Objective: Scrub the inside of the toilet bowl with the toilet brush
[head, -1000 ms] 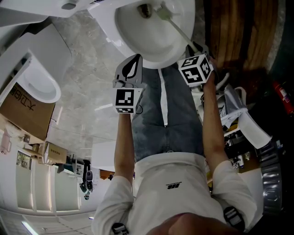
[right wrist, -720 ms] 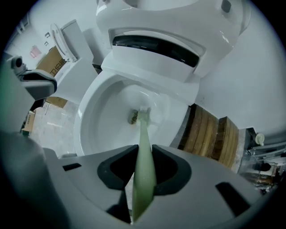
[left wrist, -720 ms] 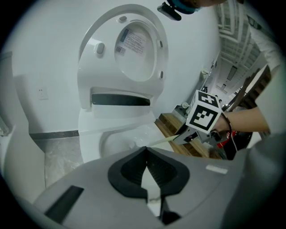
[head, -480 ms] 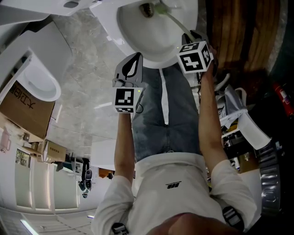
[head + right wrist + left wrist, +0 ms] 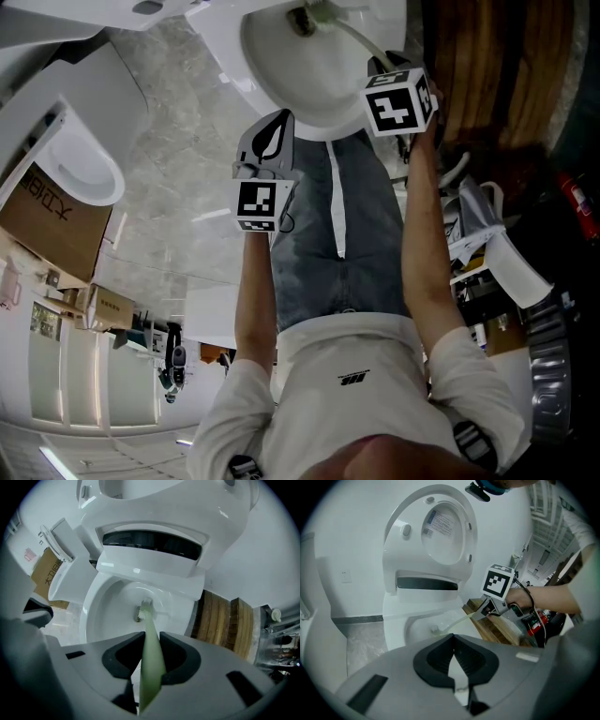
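The white toilet bowl lies at the top of the head view, its lid raised. My right gripper is shut on the pale green toilet brush; the brush head rests deep inside the bowl near the drain. In the head view the right gripper hovers over the bowl's right rim and the brush slants up-left into it. My left gripper hangs at the bowl's near rim, shut and empty; its jaws meet with nothing between them.
A second white fixture stands at the left with a cardboard box beside it. Wooden slats lie right of the toilet. A red extinguisher and clutter sit at the right. Grey marble floor spreads left of the bowl.
My right gripper has moved up and slightly left over the bowl's rim, pushing the brush deeper toward the drain. The left gripper has stayed in place.
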A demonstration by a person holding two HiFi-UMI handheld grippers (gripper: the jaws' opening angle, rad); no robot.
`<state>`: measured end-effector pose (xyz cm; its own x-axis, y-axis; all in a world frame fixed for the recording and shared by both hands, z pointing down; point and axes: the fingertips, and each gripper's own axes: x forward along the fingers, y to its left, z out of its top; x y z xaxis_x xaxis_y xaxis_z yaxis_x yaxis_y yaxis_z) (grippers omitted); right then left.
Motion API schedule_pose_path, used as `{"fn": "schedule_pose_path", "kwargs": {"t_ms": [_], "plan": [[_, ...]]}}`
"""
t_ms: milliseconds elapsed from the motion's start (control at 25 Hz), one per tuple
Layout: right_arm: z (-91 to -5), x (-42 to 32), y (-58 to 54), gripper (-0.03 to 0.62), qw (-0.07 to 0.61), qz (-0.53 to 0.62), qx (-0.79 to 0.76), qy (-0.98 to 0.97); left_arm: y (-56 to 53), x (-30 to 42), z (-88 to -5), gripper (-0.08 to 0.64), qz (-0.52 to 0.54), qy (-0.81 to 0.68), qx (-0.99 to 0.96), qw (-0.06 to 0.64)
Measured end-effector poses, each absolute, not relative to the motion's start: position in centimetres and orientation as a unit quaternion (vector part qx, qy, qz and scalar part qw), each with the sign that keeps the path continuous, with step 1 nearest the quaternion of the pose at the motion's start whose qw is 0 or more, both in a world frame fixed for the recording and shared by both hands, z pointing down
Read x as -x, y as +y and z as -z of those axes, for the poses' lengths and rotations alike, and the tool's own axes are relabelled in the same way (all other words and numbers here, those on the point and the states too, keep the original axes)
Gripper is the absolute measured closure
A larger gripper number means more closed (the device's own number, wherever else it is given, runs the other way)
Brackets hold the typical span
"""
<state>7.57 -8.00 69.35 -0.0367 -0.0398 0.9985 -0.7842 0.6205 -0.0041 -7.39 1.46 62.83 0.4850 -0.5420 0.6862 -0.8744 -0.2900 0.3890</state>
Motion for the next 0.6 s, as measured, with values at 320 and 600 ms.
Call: {"fn": "schedule_pose_path", "kwargs": {"t_ms": [320, 600], "plan": [[-68.5, -4.9, -9.6, 0.503, 0.623, -0.280, -0.297, -0.667, 2.0, 7.0, -62.9, 0.549, -0.217, -0.457, -0.771, 0.387], [-69.5, -4.3, -9.3, 0.503, 0.623, -0.282, -0.291, -0.669, 1.9, 7.2, -62.9, 0.549, -0.217, -0.461, -0.769, 0.386]]}}
